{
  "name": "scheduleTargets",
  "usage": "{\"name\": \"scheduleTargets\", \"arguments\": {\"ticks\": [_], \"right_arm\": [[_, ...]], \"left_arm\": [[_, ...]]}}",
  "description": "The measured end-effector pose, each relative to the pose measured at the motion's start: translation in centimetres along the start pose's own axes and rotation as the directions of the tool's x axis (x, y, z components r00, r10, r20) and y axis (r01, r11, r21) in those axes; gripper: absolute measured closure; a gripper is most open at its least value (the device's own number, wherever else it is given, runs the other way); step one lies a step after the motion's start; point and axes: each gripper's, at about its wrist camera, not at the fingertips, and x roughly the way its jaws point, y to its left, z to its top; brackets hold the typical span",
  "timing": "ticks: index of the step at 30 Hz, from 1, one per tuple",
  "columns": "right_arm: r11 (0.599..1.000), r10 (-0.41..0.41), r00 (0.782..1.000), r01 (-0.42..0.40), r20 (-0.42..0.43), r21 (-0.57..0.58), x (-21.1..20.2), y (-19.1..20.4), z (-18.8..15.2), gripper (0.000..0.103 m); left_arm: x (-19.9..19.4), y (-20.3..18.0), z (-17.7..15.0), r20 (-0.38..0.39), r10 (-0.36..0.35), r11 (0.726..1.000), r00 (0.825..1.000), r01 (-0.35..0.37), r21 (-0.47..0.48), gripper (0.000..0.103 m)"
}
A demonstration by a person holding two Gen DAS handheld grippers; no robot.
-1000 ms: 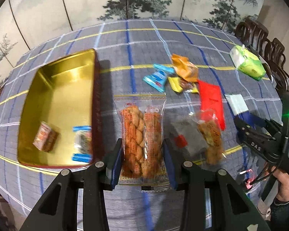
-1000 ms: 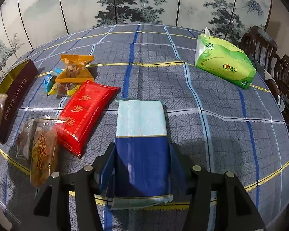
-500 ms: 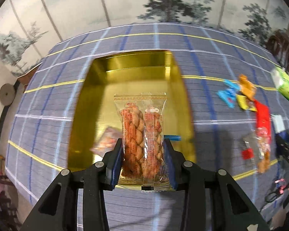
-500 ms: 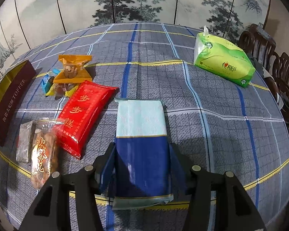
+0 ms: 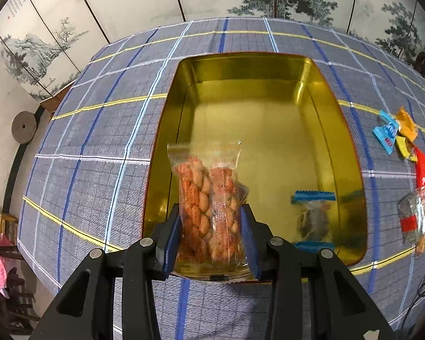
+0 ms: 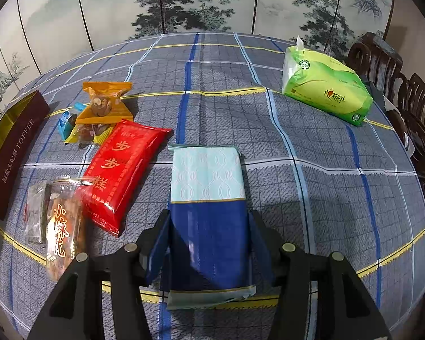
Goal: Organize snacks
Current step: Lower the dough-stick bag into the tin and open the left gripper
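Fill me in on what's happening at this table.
A person is sorting snacks into a gold tin with two handheld grippers. The left gripper is clamped on a clear pack of twisted fried snacks, held over the tin's near edge. A blue-edged wrapped snack already lies inside. The right gripper is closed on a blue and pale packet that rests on the checked tablecloth. A red packet and small sweets wait nearby.

Gold gleams off the tin (image 5: 311, 85) inside, maroon outside. Grey tablecloth (image 6: 325, 147) checks in blue, white and yellow. Orange twists fill a clear packet (image 5: 209, 198). Red packet (image 6: 121, 170) carries gold characters; the blue-and-pale-aqua packet (image 6: 208, 198) shows wavy ovals; lime-green tissue pack (image 6: 325, 90).
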Motion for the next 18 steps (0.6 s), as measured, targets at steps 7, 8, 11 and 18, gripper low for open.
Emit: {"name": "scheduleTargets", "arguments": {"ticks": [7, 8, 11, 18], "right_arm": [[1.0, -0.004, 1.0, 0.004, -0.002, 0.006, 0.03, 0.04, 0.02, 0.049], [1.0, -0.003, 1.0, 0.003, -0.001, 0.008, 0.0, 0.05, 0.02, 0.051], [1.0, -0.006, 1.0, 0.006, -0.002, 0.005, -0.04, 0.15, 0.04, 0.052], [1.0, -0.008, 1.0, 0.008, -0.008, 0.014, -0.08, 0.17, 0.12, 0.052]], "left_arm": [[0.38, 0.18, -0.13, 0.001, -0.001, 1.0, 1.0, 0.001, 0.006, 0.065], [0.49, 0.2, -0.16, -0.003, 0.0, 1.0, 1.0, 0.0, 0.007, 0.064], [0.62, 0.32, -0.19, -0.004, 0.0, 1.0, 1.0, 0.0, 0.006, 0.063], [0.6, 0.61, -0.19, -0.003, -0.011, 1.0, 1.0, 0.011, -0.005, 0.06]]}}
